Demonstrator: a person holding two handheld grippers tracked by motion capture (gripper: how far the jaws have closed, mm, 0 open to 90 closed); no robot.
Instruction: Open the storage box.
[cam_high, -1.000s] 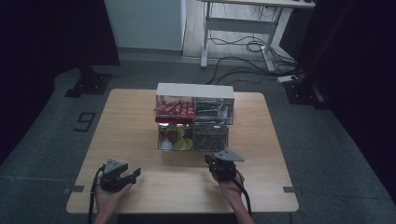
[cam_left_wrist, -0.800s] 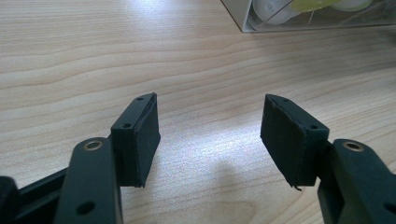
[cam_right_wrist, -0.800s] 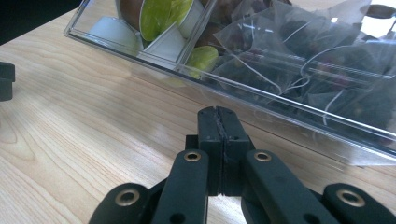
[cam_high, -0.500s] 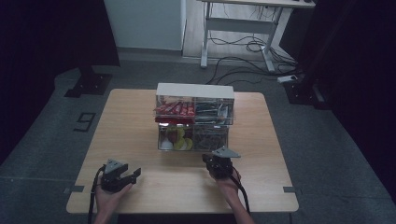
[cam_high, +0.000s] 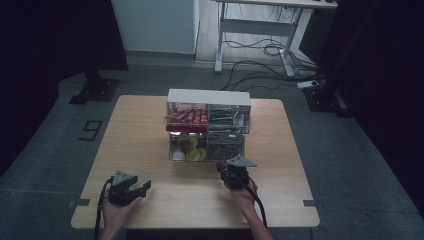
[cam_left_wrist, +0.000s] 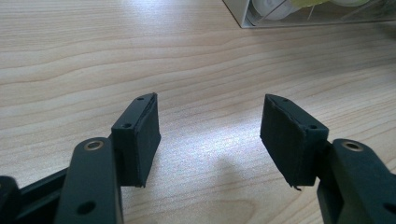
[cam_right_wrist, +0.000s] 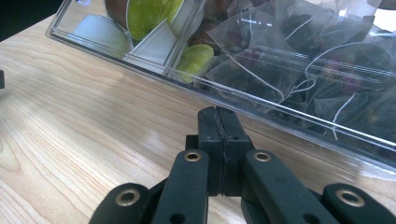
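A clear two-tier plastic organizer (cam_high: 208, 125) stands at the middle of the wooden table (cam_high: 140, 135). Its upper tier holds red packets (cam_high: 186, 116) and dark packets; its lower tier holds round coffee pods (cam_right_wrist: 144, 14) and pyramid tea bags (cam_right_wrist: 299, 60). My right gripper (cam_right_wrist: 218, 116) is shut with nothing between its jaws, tips just short of the lower drawer's clear front wall (cam_right_wrist: 280, 112). In the high view it (cam_high: 233, 172) sits right in front of the organizer. My left gripper (cam_left_wrist: 210, 130) hovers low over bare wood, open and empty, at the table's front left (cam_high: 131, 189).
The organizer's lower corner with white pods (cam_left_wrist: 266, 11) lies ahead of the left gripper. Beyond the table are a white cabinet (cam_high: 155, 25), a desk frame with cables (cam_high: 260, 45) on the floor, and black stand bases (cam_high: 95, 87). Bare wood spreads left of the organizer.
The right gripper has edged slightly forward and left, closer to the organizer's lower drawer. The left gripper has stayed where it was.
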